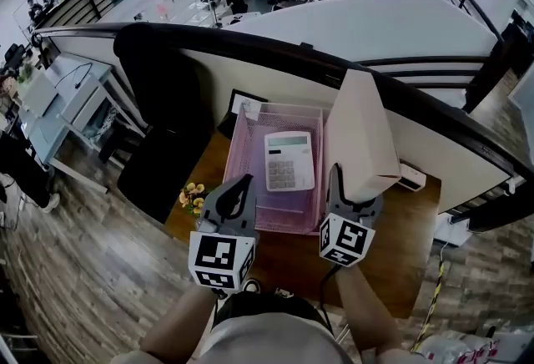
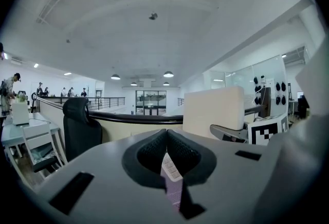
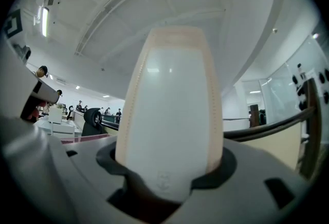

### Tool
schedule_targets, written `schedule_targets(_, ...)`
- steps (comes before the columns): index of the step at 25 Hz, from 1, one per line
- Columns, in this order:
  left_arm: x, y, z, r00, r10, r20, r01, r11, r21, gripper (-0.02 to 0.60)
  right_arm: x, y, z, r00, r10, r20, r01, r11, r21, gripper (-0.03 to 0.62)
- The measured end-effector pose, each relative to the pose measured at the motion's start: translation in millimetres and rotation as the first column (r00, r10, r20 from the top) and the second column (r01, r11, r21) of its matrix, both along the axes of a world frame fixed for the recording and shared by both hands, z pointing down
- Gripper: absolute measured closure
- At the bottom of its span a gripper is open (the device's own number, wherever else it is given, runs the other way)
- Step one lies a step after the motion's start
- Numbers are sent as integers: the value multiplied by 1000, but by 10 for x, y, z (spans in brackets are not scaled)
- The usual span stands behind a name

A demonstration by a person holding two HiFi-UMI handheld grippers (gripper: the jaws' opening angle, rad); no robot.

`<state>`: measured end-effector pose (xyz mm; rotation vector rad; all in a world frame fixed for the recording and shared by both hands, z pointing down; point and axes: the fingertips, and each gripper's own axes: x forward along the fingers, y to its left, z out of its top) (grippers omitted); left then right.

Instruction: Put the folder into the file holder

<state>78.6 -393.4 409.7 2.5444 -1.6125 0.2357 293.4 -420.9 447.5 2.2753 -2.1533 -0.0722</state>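
A tall white folder with a beige edge stands upright in my right gripper, whose jaws are shut on its lower end. It hangs over the right rim of the pink mesh file holder, which lies flat on the wooden desk. A white calculator rests inside the holder. In the right gripper view the folder fills the middle, rising from between the jaws of my right gripper. My left gripper is at the holder's front left corner, its fingertips meeting with nothing between them. From the left gripper the folder shows on the right.
A black office chair stands left of the desk. Small yellow flowers sit near the desk's left edge, and a white device lies at the back right. A partition with a dark rail runs behind the desk.
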Motion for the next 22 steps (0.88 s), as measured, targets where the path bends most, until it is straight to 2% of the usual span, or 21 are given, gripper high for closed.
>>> schedule_targets(6, 24, -54, 189, 1000, 0, 1, 0, 999, -41, 577, 89, -145, 268, 999, -5, 45, 3, 999, 32, 276)
schedule_targets(12, 51, -99, 289, 1000, 12, 23, -10, 998, -61, 577, 72, -246, 465, 999, -29, 31, 29, 999, 20, 276)
schedule_targets(18, 48, -104, 400, 1000, 9, 5, -8, 995, -99, 577, 33, -235, 709, 998, -51, 27, 51, 999, 2, 267)
schedule_targets(22, 78, -99, 437, 1000, 15, 1, -15, 994, -111, 577, 13, -265, 684, 997, -61, 36, 61, 998, 9, 266)
